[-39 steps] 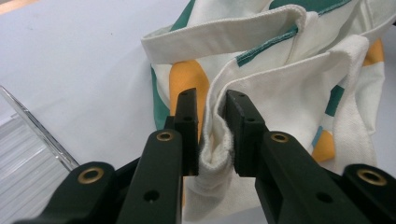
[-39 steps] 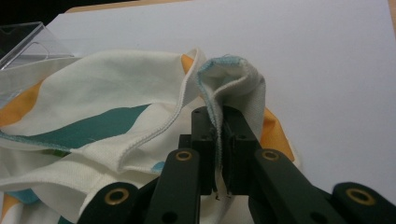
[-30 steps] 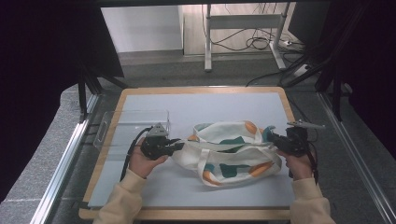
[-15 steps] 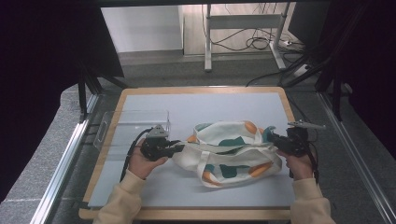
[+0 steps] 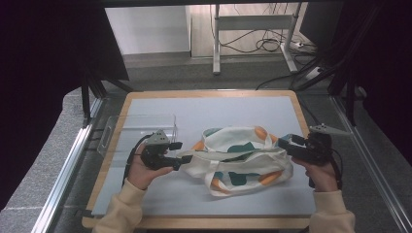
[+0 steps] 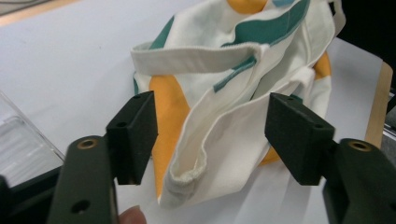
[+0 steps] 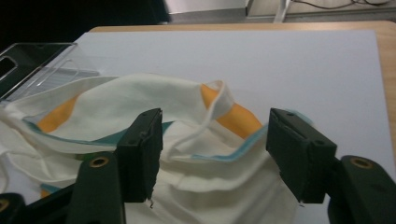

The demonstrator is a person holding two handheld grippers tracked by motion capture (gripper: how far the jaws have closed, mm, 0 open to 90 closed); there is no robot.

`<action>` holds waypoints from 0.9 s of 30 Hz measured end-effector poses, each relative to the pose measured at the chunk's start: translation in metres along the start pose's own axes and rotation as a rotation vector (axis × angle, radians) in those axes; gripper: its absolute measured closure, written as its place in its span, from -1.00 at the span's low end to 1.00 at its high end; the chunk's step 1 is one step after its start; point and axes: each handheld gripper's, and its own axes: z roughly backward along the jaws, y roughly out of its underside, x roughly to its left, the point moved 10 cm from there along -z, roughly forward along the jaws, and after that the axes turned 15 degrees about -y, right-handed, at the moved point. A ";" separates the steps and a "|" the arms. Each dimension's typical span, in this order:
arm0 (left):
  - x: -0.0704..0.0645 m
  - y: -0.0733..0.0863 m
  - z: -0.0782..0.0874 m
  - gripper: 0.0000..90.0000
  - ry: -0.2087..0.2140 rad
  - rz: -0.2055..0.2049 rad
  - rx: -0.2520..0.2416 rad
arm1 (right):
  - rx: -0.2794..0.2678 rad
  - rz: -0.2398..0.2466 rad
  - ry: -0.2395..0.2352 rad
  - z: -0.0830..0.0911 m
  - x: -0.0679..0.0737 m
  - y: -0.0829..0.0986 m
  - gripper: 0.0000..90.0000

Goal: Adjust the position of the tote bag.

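Lying crumpled mid-desk (image 5: 145, 199), one cloth bag (image 5: 243, 160) stretches side to side, its two straps trailing toward the left tool (image 5: 183, 151). Left tool and right tool (image 5: 285, 144), both jaws apart, flank its ends; one clear tray (image 5: 124, 127) sits nearby.

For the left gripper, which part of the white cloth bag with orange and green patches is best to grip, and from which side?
Probably the folded, hemmed edge of the white cloth bag nearest the left gripper. That edge rises off the blue mat between the open jaws, so coming in level from the bag's left end should let them close across thin layers rather than bulk.
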 end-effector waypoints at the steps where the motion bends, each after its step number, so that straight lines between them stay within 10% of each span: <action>1: 0.000 0.000 0.000 -0.27 0.000 0.000 0.000 | 0.000 0.000 0.000 0.000 0.000 0.000 -0.20; 15: -0.002 -0.008 0.011 -0.34 -0.010 -0.014 -0.026 | 0.054 0.131 -0.144 -0.026 0.050 0.000 -0.31; 27: -0.003 -0.008 0.011 -0.34 -0.017 -0.020 -0.024 | 0.077 0.177 -0.190 -0.035 0.062 0.005 -0.32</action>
